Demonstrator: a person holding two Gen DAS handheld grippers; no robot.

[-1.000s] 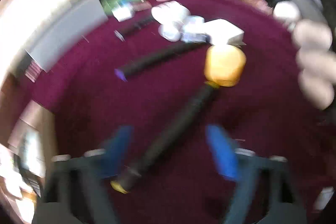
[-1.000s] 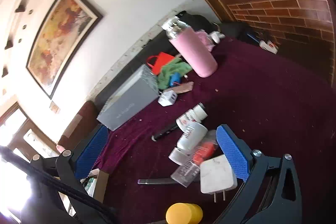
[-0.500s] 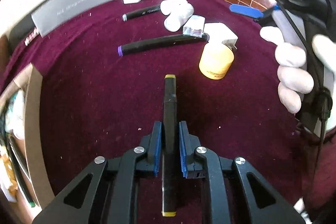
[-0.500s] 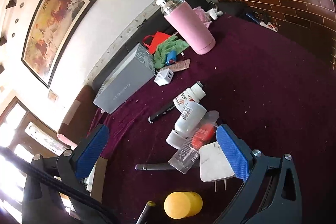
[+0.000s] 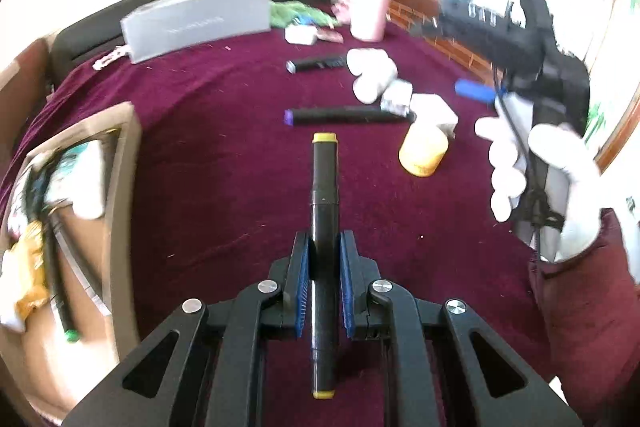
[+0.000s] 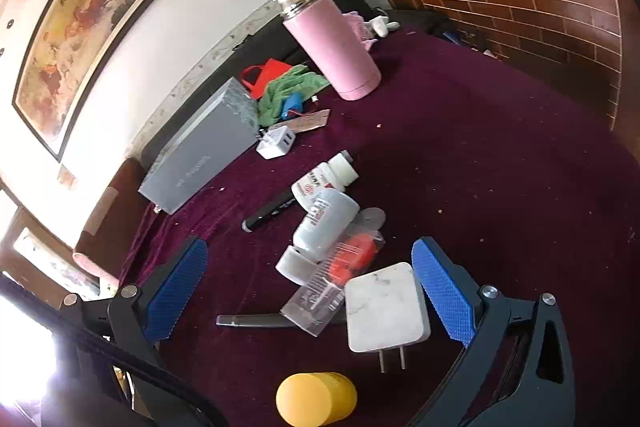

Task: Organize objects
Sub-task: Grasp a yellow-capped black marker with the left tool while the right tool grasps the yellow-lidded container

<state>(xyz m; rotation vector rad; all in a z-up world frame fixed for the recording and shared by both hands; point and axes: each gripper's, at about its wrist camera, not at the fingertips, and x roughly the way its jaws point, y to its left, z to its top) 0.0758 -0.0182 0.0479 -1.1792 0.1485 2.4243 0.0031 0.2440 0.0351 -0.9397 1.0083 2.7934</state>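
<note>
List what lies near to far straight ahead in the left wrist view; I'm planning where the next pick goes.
Left gripper shut on the yellow-capped marker → purple-capped marker lying crosswise → black marker → white plug → green cloth.

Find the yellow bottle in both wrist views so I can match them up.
Left wrist: yellow bottle right of centre, just past the held marker's tip.
Right wrist: yellow bottle at the bottom edge, below the white charger.
Shared landmark: the pink flask at the back.
</note>
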